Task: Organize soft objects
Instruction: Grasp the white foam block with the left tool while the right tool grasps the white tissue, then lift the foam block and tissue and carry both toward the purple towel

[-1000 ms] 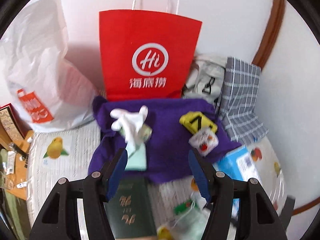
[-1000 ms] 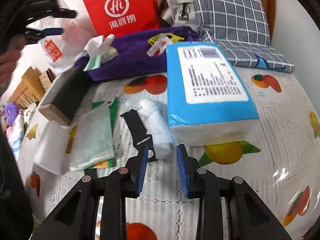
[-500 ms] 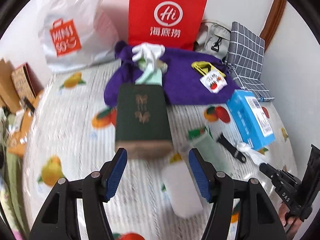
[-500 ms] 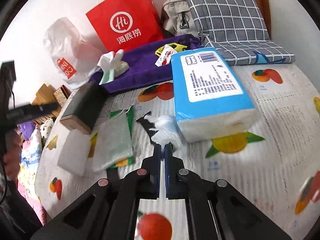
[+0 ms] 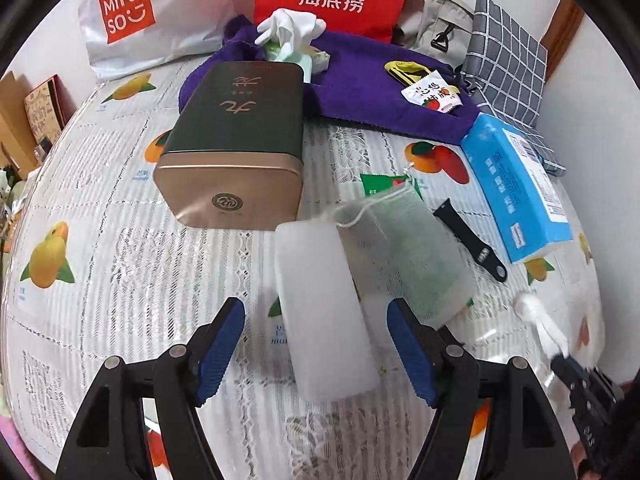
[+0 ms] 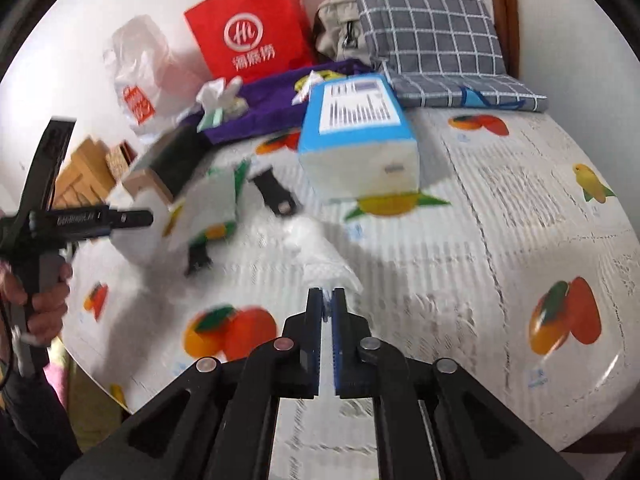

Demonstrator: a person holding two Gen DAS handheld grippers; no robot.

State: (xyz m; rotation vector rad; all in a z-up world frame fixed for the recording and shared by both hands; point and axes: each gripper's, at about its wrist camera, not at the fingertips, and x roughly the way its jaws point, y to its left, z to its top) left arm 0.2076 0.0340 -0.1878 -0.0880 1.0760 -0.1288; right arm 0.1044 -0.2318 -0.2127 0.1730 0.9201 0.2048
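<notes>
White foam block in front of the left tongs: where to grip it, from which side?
Grip the white foam block across its narrow width, at the near end, coming down from above and in front. It lies flat with its long axis running away from the left tongs, whose jaws are opening and already stand either side of that end. The far end touches the mesh pouch, so probably avoid that.

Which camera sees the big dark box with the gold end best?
The left wrist view. There the dark box lies close and sharp on the table, showing its whole top and gold end. In the right wrist view the box is small, blurred and partly hidden behind a white packet.
</notes>
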